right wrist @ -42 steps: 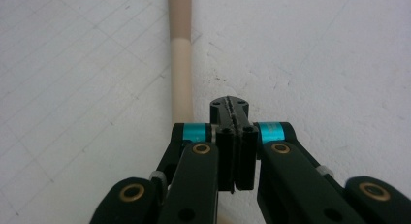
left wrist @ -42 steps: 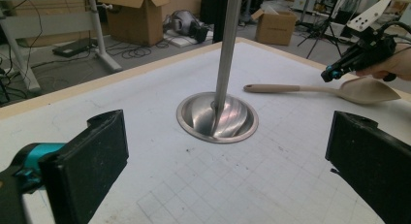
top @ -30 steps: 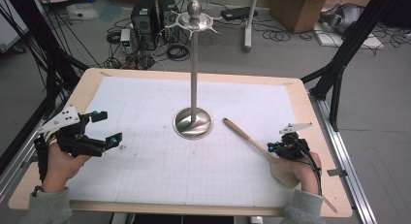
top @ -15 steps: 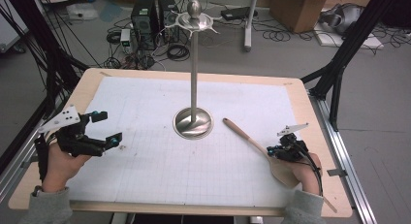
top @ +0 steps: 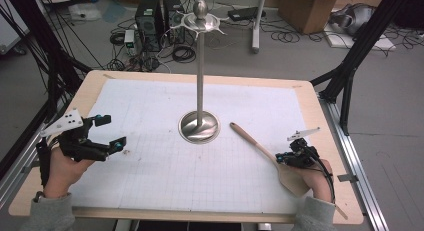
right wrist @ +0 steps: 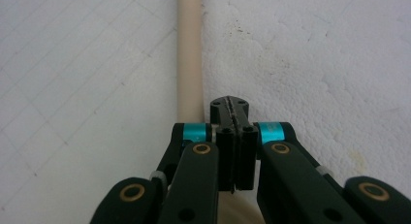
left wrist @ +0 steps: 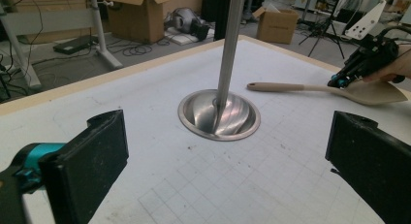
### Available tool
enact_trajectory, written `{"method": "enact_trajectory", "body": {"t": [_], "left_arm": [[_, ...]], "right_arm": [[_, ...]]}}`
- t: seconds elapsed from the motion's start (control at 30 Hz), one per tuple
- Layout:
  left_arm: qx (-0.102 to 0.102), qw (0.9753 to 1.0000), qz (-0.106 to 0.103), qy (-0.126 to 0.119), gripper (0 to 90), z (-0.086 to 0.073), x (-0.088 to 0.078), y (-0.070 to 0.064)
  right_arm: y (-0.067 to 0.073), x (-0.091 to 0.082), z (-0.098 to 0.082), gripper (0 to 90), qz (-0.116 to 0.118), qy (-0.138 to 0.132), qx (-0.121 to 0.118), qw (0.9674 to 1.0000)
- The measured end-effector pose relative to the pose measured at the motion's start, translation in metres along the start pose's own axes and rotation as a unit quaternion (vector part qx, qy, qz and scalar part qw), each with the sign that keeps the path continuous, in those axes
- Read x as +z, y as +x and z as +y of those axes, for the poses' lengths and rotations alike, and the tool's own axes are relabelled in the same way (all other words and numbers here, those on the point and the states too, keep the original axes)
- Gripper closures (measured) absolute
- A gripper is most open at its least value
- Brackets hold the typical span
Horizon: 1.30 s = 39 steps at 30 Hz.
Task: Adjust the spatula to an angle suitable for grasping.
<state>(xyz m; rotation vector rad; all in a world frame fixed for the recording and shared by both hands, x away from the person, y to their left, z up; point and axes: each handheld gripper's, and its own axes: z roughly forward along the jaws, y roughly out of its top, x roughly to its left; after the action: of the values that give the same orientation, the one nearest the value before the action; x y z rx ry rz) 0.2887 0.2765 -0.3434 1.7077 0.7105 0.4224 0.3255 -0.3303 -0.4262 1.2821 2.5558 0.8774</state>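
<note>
Lying under closed right tool point(right wrist: 231, 110), spatula point(right wrist: 189, 54)

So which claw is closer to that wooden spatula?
The right claw: it sits shut right over the wooden spatula, near its blade. The left claw is open, far across the table.

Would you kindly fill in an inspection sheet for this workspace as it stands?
Surface: wooden table covered by a white gridded mat.
Job's things: wooden spatula flat on the mat, right of the steel stand, handle toward its base.
Clutter: nothing seen on the mat.
Grippers: left gripper open, empty, above the mat; right gripper shut, jaws together over the spatula, not around it.
Cables: a black cable trails from the right gripper.
Surroundings: cardboard boxes, computer tower, floor cables.
</note>
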Motion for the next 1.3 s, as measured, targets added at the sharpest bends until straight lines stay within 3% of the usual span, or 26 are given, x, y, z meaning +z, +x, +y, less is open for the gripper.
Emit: {"method": "enact_trajectory", "body": {"t": [0.17, 0.83, 1.3], "left_arm": [[0.001, 1.0, 0.0, 0.0, 2.1, 0.0, 0.0, 0.0], [0.001, 1.0, 0.0, 0.001, 2.1, 0.0, 0.001, 0.0], [0.002, 1.0, -0.001, 0.005, 2.1, -0.001, 0.004, 0.0]], "right_arm": [[0.004, 0.0, 0.001, 90.0, 0.011, 0.011, 0.005, 0.9999], [0.025, 0.007, 0.011, 90.0, 0.054, 0.041, -0.032, 0.9972], [0.025, 0.009, 0.011, 90.0, 0.056, 0.039, -0.028, 0.9973]]}}
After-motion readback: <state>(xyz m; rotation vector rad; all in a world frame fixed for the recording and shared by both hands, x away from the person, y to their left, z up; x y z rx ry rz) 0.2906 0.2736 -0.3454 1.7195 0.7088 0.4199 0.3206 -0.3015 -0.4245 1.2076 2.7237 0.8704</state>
